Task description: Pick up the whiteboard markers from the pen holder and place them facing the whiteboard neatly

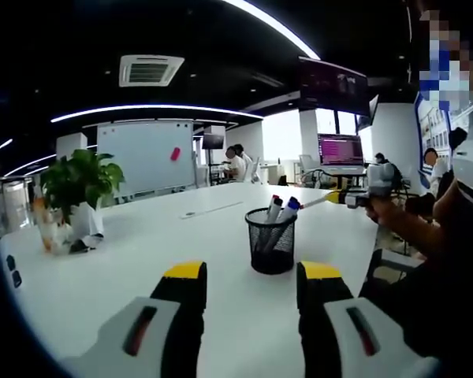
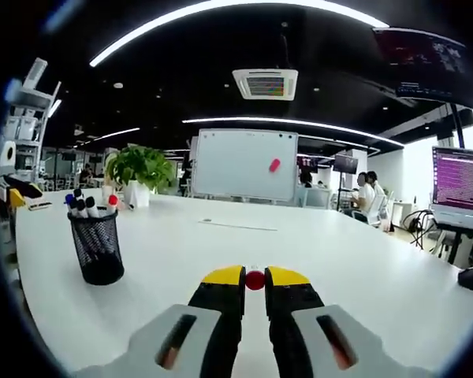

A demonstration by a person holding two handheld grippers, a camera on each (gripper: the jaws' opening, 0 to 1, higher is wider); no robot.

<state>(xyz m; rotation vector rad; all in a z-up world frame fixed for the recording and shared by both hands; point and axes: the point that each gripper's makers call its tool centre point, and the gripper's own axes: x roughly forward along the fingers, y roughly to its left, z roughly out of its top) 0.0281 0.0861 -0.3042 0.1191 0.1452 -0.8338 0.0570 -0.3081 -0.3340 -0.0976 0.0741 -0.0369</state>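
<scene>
A black mesh pen holder (image 1: 270,240) stands on the white table (image 1: 142,260) just ahead of my open left gripper (image 1: 252,276), whose jaws hold nothing. Several whiteboard markers (image 1: 281,208) stick up from the holder. From the right, a hand holds my right gripper (image 1: 337,197) above the table, with a marker (image 1: 317,201) pointing out of it. In the right gripper view, the right gripper (image 2: 255,280) is shut on a red-ended marker (image 2: 255,279) seen end-on. There the pen holder (image 2: 97,248) with its markers (image 2: 82,205) stands to the left. The whiteboard (image 2: 244,164) is beyond the table's far edge.
A potted plant (image 1: 79,185) and a small bottle (image 1: 46,228) sit at the table's left side. A thin strip (image 2: 229,226) lies on the table towards the whiteboard (image 1: 146,157). People sit at desks with a laptop (image 1: 340,150) behind the table. A person's arm (image 1: 426,228) is at the right.
</scene>
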